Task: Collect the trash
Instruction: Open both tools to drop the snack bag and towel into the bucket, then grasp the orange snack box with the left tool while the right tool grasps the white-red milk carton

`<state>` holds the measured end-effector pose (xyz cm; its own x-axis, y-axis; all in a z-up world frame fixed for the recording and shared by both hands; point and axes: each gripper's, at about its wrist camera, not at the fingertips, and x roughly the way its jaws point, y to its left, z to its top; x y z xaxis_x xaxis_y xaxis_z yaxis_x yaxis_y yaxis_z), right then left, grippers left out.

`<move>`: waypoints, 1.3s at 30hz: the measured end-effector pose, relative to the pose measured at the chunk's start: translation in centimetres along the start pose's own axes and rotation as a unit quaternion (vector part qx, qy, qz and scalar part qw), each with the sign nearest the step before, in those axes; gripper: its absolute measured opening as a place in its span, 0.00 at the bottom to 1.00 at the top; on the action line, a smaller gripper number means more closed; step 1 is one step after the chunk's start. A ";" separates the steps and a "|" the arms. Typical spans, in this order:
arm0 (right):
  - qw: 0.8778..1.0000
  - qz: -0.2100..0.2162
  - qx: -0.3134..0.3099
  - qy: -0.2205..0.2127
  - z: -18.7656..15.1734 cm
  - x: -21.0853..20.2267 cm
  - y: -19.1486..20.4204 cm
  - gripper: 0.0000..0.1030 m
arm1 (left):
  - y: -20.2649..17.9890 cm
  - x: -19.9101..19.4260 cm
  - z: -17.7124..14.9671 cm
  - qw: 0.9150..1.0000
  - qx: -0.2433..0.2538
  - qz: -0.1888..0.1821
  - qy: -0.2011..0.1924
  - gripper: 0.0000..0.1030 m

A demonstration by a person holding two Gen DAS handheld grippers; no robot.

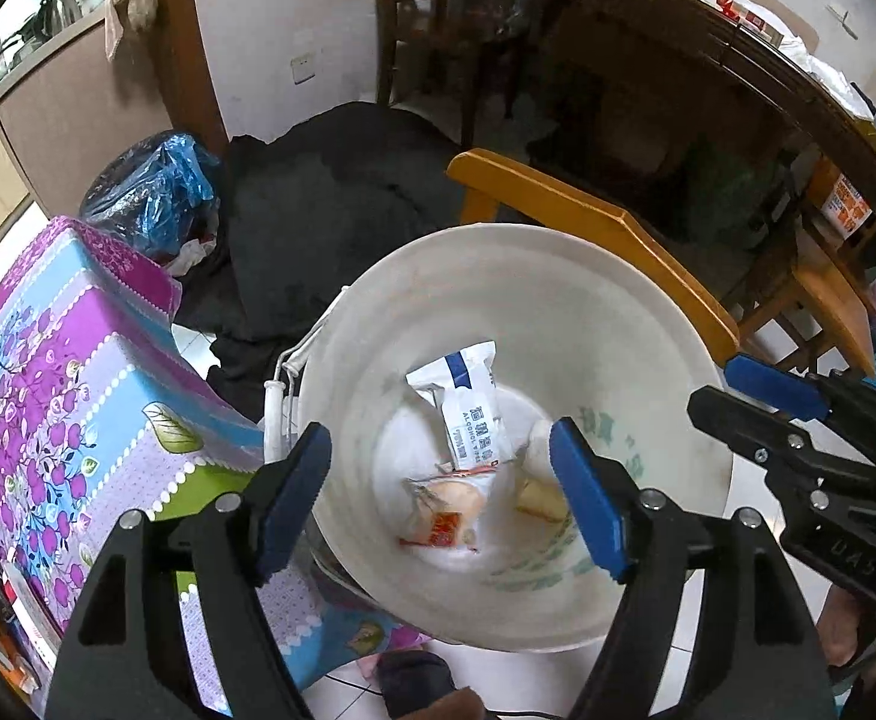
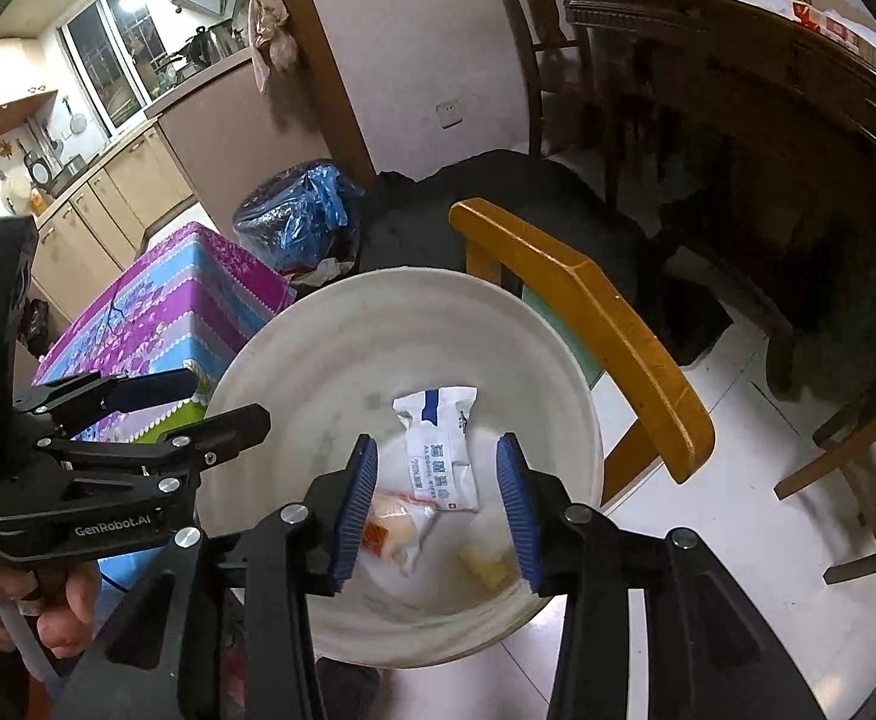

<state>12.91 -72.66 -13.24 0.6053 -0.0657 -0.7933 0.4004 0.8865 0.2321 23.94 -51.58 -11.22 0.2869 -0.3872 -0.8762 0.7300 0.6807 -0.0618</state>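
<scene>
Trash lies at the bottom of a white bucket [image 1: 648, 324], loose, touched by neither tool.

Left tool [image 1: 441, 495]: blue-padded jaws spread wide above the bucket's mouth, nothing between them, pointing steeply down into it. Seen from the other camera, the left tool [image 2: 198, 399] comes in from the left edge, a person's hand [image 2: 48, 606] wrapped round its grip.

Right tool [image 2: 444, 510]: jaws parted but narrower than the left pair, nothing pinched, also over the bucket's opening. In the left wrist view the right tool [image 1: 732, 390] hangs at the bucket's right rim.

Inside the bucket: a white packet with blue print [image 2: 444, 450] leaning against the inner wall; a clear wrapper with a red label [image 2: 393, 531] just beside it on the floor of the bucket; a pale yellowish scrap [image 2: 486, 564] near the right side. The three lie close together; whether they overlap is hard to tell.

Around the bucket: a table under a purple-and-blue flowered cloth [image 1: 60, 396] just to its left; a yellow wooden chair [image 2: 606, 330] just behind it to the right; a bin lined with a blue bag [image 2: 300, 216] further back; a dark wooden table [image 2: 768, 96] well beyond, upper right. White tiled floor [image 2: 738, 540] underneath.
</scene>
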 end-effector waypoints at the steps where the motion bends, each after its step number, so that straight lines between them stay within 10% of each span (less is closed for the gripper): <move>1: 1.000 0.001 0.001 -0.002 0.0 -0.1 0.1 0.41 | -0.1 0.0 0.0 1.000 0.001 0.001 -0.001 0.70; 32: 0.999 -0.007 -0.020 -0.031 0.2 -3.8 2.2 0.41 | 0.9 -2.9 -0.9 1.000 -0.001 0.010 -0.028 0.70; 36: 0.993 -0.011 -0.055 -0.105 -1.1 -6.9 4.4 0.44 | 2.1 -5.4 -2.3 0.998 0.008 0.020 -0.067 0.70; 39: 0.979 0.010 -0.108 -0.170 -4.0 -9.6 8.0 0.63 | 5.9 -9.2 -6.1 0.991 0.004 0.055 -0.126 0.70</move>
<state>7.51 -63.12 -6.07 0.8202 -0.1631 -0.5482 0.2532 0.9630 0.0922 21.86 -40.22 -6.42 0.5102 -0.4534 -0.7308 0.6897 0.7233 0.0327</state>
